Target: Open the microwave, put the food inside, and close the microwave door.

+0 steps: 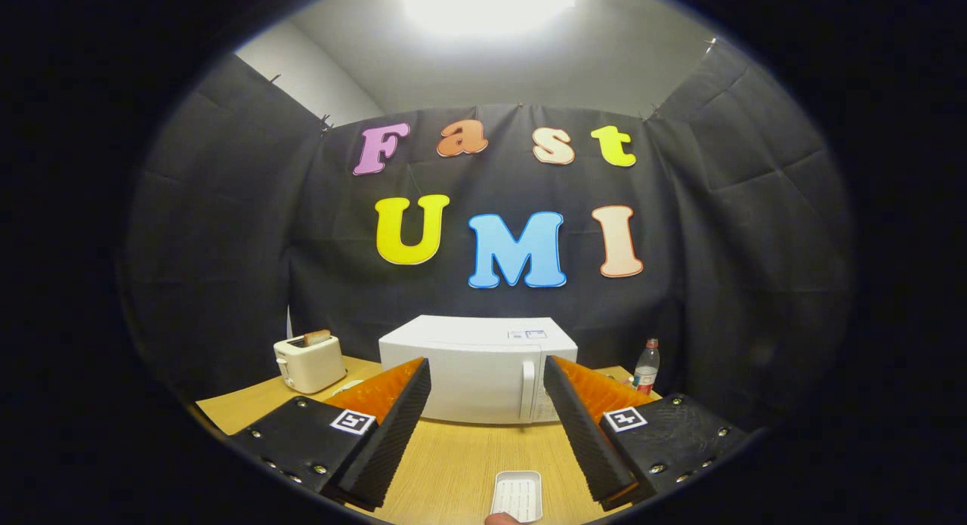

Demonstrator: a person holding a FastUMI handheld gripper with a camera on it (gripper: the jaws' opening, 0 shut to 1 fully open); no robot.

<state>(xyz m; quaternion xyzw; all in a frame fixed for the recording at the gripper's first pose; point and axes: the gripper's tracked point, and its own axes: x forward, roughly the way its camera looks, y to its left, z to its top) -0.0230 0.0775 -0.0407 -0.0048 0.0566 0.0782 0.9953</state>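
A wooden table (461, 464) carries a toaster (310, 362), a closed microwave (477, 370), a bottle (646, 366) and a white tray (517, 495).

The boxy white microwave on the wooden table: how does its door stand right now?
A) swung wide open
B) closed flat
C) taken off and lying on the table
B: the boxy white microwave shows its front panel flush with the body, its upright handle against it, beyond the open gripper, whose fingers hold nothing.
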